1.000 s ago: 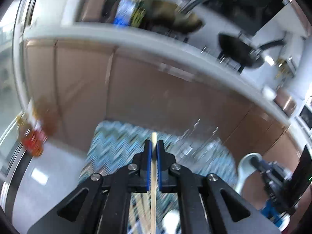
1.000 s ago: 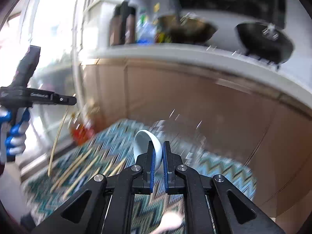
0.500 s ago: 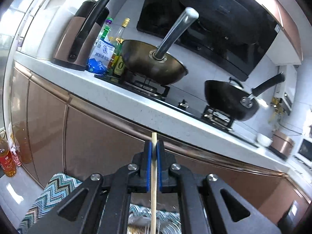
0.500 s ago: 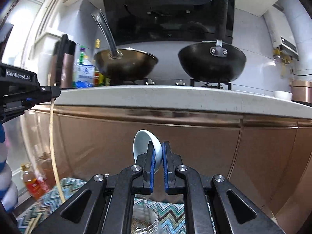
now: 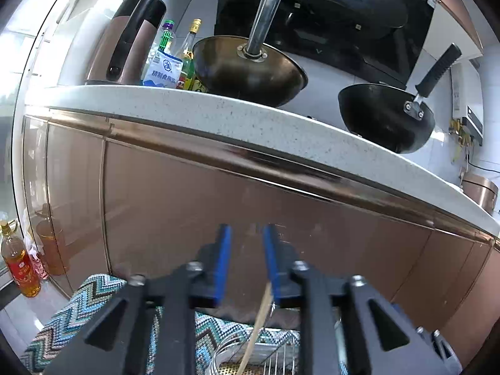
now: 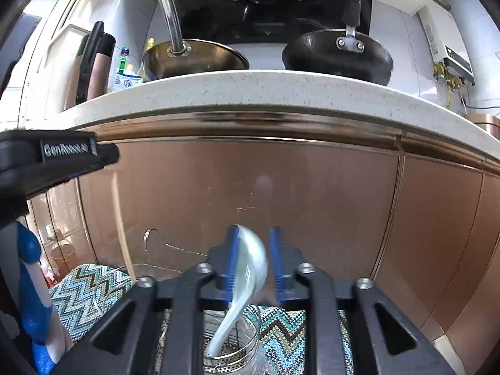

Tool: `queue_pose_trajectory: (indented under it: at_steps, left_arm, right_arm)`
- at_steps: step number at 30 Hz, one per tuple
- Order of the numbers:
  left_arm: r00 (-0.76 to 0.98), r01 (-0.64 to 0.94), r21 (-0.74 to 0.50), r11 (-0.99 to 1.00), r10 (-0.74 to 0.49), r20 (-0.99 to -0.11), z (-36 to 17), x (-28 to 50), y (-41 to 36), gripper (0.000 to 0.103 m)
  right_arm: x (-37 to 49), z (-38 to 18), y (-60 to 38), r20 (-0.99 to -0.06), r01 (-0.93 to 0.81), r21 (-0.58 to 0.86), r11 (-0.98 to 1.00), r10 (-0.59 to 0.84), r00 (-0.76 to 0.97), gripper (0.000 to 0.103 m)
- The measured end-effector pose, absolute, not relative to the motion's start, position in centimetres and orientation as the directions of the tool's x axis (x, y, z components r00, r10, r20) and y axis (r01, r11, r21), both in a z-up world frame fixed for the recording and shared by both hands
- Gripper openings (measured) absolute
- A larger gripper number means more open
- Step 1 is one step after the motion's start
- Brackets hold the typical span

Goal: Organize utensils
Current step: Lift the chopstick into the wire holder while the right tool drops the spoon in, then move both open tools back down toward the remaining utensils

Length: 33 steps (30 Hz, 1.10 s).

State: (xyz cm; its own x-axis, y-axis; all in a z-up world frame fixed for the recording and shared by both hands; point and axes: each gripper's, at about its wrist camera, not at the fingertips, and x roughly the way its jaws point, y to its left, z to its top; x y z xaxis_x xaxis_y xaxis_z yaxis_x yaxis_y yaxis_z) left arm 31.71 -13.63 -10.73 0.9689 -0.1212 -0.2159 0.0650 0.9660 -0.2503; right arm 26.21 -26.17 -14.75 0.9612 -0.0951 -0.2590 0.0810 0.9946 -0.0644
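Both grippers have let go since half a second back: left gripper [image 5: 245, 261] jaws now stand apart, chopstick [image 5: 257, 322] dropping free below them, and right gripper [image 6: 254, 261] is spread too, white spoon [image 6: 247, 278] loose between its fingers. Spoon's long axis runs steeply down, handle tip in the wire holder [image 6: 232, 347] just under the right gripper on the zigzag mat [image 6: 90, 297]. Only the right view shows the spoon, beyond it the cabinet front [image 6: 312, 193].

Spoon [image 6: 250, 268]: glossy white ceramic. Chopstick [image 5: 257, 328]: pale matt wood. Holder [image 6: 232, 348]: shiny wire w/ perforated metal base. Mat [image 6: 84, 293]: woven cloth. Cabinet [image 5: 218, 200]: glossy copper-tone. Counter [image 6: 281, 89]: speckled stone.
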Motion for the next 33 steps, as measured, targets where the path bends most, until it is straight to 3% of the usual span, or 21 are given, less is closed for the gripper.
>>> queue_pose_trajectory:
  at_steps: [1, 13, 23, 33]
  left_arm:
    - [0.97, 0.065, -0.248, 0.967, -0.12, -0.212, -10.5, 31.3, -13.4, 0.028]
    - [0.989, 0.03, -0.156, 0.987, -0.052, -0.14, -1.2, 22.2, -6.4, 0.038]
    - [0.959, -0.025, -0.143, 0.989, -0.016, -0.282, 0.5, 14.6, 2.0, 0.038]
    - [0.88, -0.039, -0.189, 0.981, -0.056, -0.471, -2.9, 10.9, 8.3, 0.038]
  right_arm:
    - [26.0, -14.5, -26.1, -0.257, 0.081, -0.064, 0.995, -0.095, 0.962, 0.032]
    - [18.8, -6.4, -26.8, -0.206, 0.072, -0.014, 0.997, -0.074, 0.976, 0.033]
    - [9.1, -0.5, -26.7, -0.172, 0.028, -0.01, 1.0, -0.03, 0.985, 0.037]
    - [3.4, 0.1, -28.2, -0.21, -0.011, 0.057, 0.998, 0.023, 0.977, 0.039]
